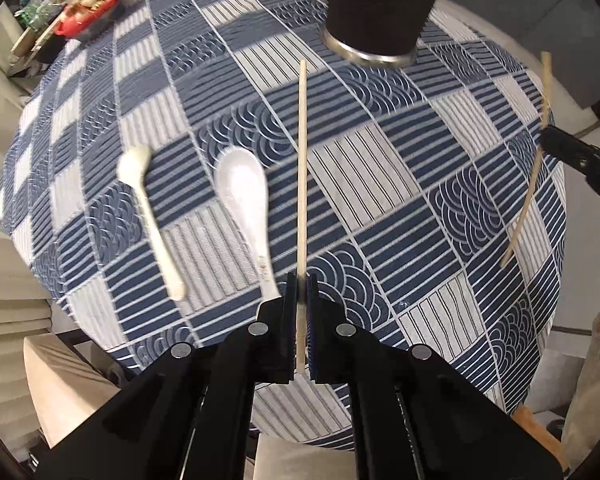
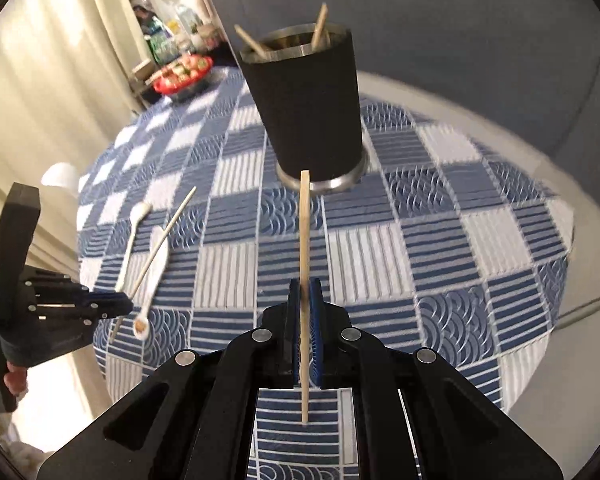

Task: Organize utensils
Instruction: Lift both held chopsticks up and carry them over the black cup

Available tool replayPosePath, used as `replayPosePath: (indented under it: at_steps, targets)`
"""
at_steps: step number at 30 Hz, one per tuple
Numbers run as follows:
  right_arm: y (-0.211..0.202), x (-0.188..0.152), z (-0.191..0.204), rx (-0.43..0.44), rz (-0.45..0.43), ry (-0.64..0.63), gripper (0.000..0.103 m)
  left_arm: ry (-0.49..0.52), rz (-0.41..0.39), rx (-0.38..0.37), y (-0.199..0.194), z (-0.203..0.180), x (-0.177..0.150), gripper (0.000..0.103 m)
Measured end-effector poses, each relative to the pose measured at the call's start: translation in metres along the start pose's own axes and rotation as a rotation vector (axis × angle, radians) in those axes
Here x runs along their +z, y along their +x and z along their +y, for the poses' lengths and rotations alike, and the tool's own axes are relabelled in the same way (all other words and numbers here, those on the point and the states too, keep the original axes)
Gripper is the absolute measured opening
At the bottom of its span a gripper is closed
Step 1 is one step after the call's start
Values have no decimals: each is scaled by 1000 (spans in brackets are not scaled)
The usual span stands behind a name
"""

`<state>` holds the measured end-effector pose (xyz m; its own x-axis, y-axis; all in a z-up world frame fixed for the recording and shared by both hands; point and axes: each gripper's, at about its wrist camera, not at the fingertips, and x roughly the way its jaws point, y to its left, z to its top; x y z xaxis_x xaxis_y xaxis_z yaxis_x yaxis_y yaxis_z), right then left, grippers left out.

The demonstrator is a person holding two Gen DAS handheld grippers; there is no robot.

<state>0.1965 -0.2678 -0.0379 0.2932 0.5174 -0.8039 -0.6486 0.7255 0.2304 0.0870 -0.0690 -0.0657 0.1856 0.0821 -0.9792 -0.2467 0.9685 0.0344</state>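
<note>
Left tongs (image 1: 301,280) clamp one chopstick (image 1: 302,168); right tongs (image 2: 305,292) clamp another chopstick (image 2: 305,240). Only the right view shows two sticks inside the black cup (image 2: 312,104), mid-desk (image 2: 440,240); two spoons (image 1: 244,196) lie near the desk's left edge.

A cup (image 2: 310,108) stands on the far middle of the table (image 2: 440,248), with two chopsticks (image 2: 320,28) leaning inside it. Two spoons (image 1: 150,216) lie side by side to the near left. Each gripper carries one chopstick above the cloth, the left gripper (image 1: 301,280) left of the right gripper (image 2: 305,286). A tray (image 2: 182,74) sits at the far left edge.
</note>
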Motion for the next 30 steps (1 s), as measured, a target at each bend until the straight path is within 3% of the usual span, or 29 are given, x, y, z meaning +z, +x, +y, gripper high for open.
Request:
replayPosePath:
  at_steps: [8,11,15,30]
  targets:
    - [-40,27,-3,0,-132,-64,5,-2,-83,78,-37,4,-3,5]
    - [-50,38,-4,-7,-167,-93,5,21,-114,163,-49,1,5,5]
    - [-62,50,-7,-18,-200,-135,5,38,-143,218,-64,-5,11,5]
    - [-115,108,-8,-47,-324,-202,5,175,-185,350,-134,3,57,5]
